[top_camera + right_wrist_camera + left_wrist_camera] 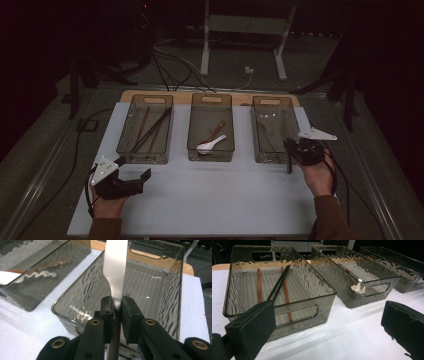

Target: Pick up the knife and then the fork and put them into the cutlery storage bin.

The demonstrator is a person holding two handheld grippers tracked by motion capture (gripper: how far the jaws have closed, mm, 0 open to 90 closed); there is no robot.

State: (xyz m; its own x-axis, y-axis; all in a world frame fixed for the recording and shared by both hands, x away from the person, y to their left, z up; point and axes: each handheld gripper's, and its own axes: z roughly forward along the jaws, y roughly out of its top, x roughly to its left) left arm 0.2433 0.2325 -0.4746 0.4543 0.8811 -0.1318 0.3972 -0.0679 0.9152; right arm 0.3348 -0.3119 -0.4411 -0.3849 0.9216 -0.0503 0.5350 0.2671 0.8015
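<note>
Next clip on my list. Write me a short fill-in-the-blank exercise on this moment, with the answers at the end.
1. The number of bins standing in a row on the table is ____.
2. The white spoon lies in the ____ bin.
3. The right gripper is shut on a ____ utensil.
4. The left gripper is open and holds ____.

Missing words: three; middle; metal; nothing
</note>
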